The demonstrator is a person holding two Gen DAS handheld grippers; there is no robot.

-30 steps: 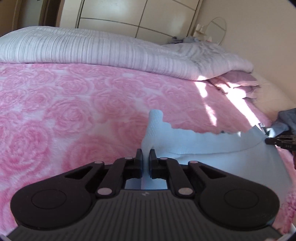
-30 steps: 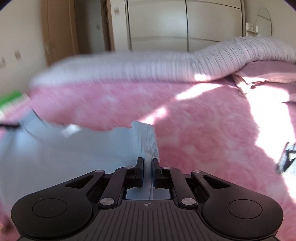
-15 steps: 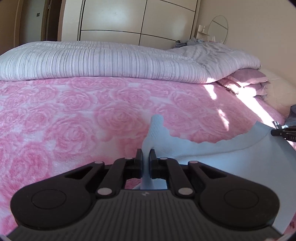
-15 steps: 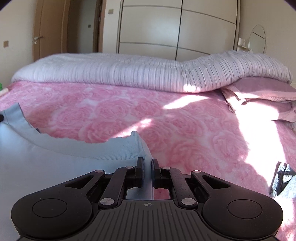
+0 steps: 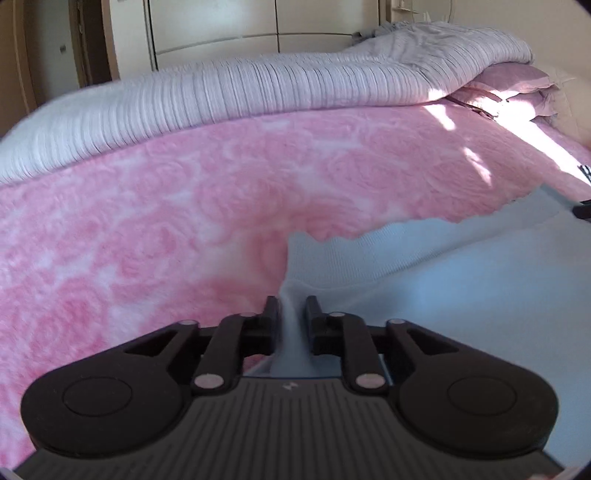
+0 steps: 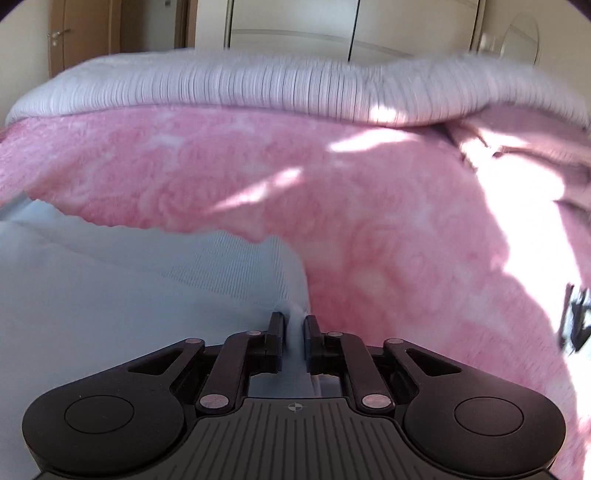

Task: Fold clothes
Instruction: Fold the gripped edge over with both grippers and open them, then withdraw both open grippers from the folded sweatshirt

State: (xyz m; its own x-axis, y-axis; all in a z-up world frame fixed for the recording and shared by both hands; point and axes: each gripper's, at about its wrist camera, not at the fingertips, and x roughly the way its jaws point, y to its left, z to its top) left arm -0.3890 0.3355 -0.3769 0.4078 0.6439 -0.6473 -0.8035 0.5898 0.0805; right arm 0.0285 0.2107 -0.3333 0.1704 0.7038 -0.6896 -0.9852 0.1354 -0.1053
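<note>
A light blue knit garment with a ribbed, scalloped hem is stretched between both grippers over a pink rose-patterned bed. My left gripper is shut on its left hem corner. The garment spreads to the right and below in the left wrist view. My right gripper is shut on the other hem corner; in the right wrist view the garment spreads to the left. The right gripper's tip shows at the far right edge of the left wrist view.
The pink blanket covers the bed. A rolled grey-white striped duvet lies along the far side, with mauve pillows at the right. Wardrobe doors and a room door stand behind. A dark object lies at the right edge.
Both grippers have moved forward and lower over the bed with the garment still held; the views are blurred. The hem now lies closer to the blanket.
</note>
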